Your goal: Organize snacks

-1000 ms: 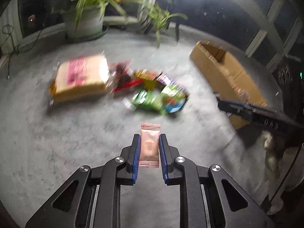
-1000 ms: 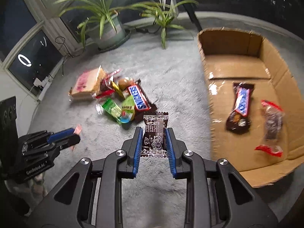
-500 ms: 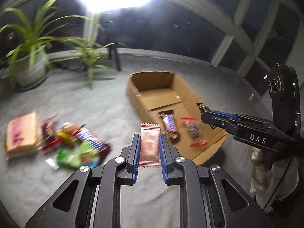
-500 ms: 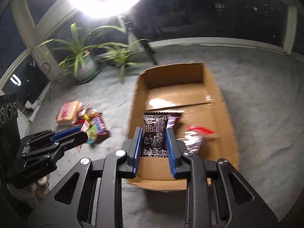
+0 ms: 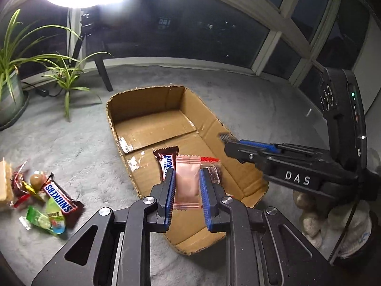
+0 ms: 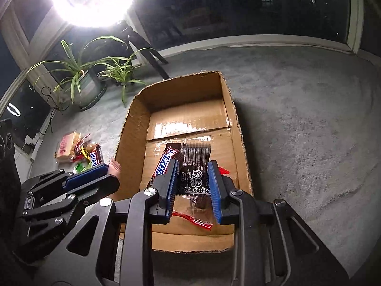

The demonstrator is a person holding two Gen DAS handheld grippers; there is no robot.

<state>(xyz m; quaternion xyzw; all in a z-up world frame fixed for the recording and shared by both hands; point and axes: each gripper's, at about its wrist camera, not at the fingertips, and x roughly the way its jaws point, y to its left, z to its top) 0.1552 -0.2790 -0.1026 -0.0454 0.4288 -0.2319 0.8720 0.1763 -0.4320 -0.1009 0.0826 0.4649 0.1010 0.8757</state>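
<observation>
Both grippers now hang over the cardboard box (image 6: 133, 124), away from the snack pile (image 5: 45, 197). The left gripper (image 5: 187, 186), jaws opening, has the pink packet (image 5: 187, 181) between them; the right gripper (image 6: 193, 181) pinches a dark packet (image 6: 194, 169).

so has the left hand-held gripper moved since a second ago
Yes: the left hand-held gripper swung from above the loose snack pile to over the brown cardboard box.

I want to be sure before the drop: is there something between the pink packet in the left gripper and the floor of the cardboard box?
Nothing visible blocks it. The left gripper, its jaws opening, has the pink packet between them above the open-topped cardboard box. A Snickers bar and a clear packet lie below, with bare cardboard around them.
</observation>
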